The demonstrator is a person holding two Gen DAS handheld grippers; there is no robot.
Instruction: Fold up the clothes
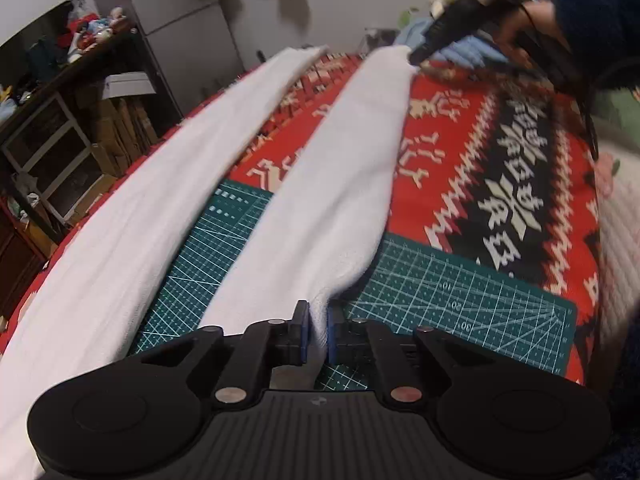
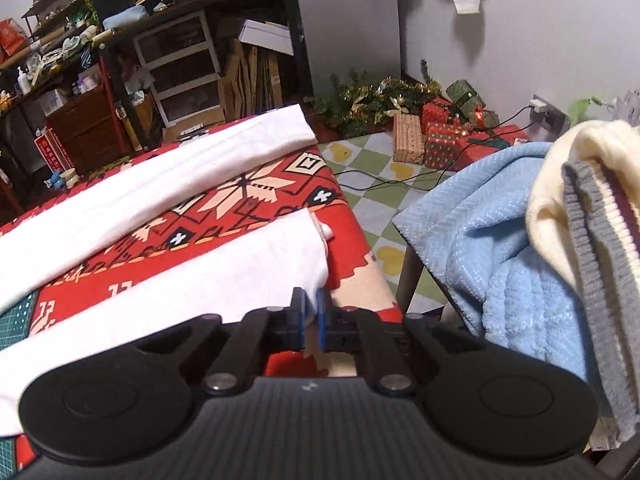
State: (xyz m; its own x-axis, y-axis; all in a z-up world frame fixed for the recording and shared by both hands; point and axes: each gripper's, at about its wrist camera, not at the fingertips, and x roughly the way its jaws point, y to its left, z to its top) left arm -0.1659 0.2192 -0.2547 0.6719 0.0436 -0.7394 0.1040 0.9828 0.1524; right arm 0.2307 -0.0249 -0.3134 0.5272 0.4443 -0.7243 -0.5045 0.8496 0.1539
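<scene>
Long white cotton garment [image 1: 328,184] lies in two strips across the red patterned blanket [image 1: 460,160]. Left gripper [image 1: 319,322] pinches its near end over the green cutting mat [image 1: 460,300]; right gripper [image 2: 311,312] clamps the far end.

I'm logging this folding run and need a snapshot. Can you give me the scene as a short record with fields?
garment: white garment, two long strips lying on the table
left gripper: jaws shut on the near strip's end over the green cutting mat
right gripper: jaws shut on the same strip's other end near the table edge
surface: red patterned cloth
beside table: blue blanket on a chair, with knitwear
</scene>
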